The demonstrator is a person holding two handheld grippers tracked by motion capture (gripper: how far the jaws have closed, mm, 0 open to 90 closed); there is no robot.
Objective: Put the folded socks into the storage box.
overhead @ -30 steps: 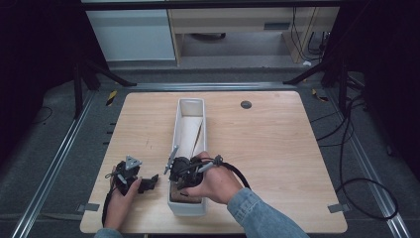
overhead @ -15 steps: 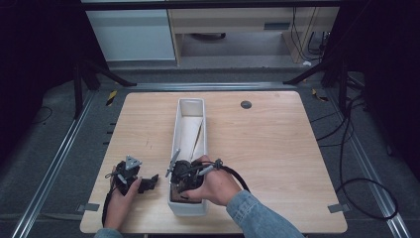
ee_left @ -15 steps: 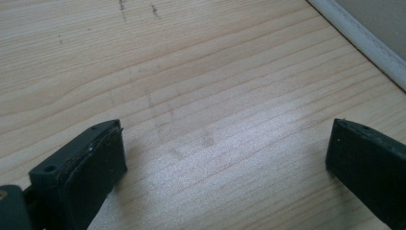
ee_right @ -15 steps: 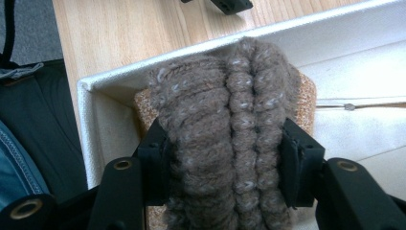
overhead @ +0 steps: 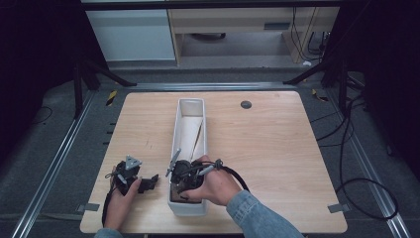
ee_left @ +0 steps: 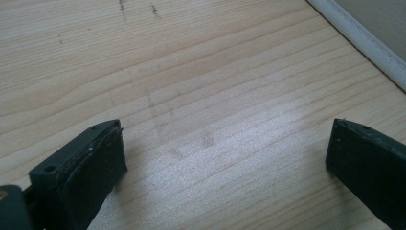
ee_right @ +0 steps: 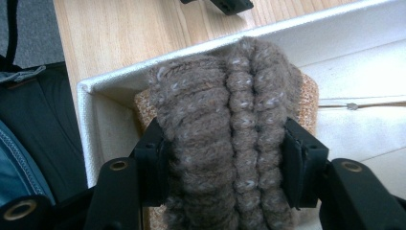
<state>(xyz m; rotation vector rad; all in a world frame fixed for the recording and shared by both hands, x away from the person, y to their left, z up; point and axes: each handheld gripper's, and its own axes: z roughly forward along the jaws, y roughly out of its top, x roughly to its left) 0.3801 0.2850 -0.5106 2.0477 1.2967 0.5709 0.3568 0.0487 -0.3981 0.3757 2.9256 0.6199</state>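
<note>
My right gripper clasps a rolled bundle of brown knitted wool, one black pad pressed against each flank. The wool is a heathered grey-brown with pale flecks, thick and fuzzy, its ribs running in rounded cords lengthwise between the jaws; two narrow cords sit side by side right of the middle, and a broader, smoother fold bulges on the left. It sits in the near end of the long white tray, close against the end wall, over a tan, cork-like piece showing at its edges. From above, my right hand reaches down into that tray end. My left gripper rests over the bare wooden table, jaws spread wide, nothing between them
</note>
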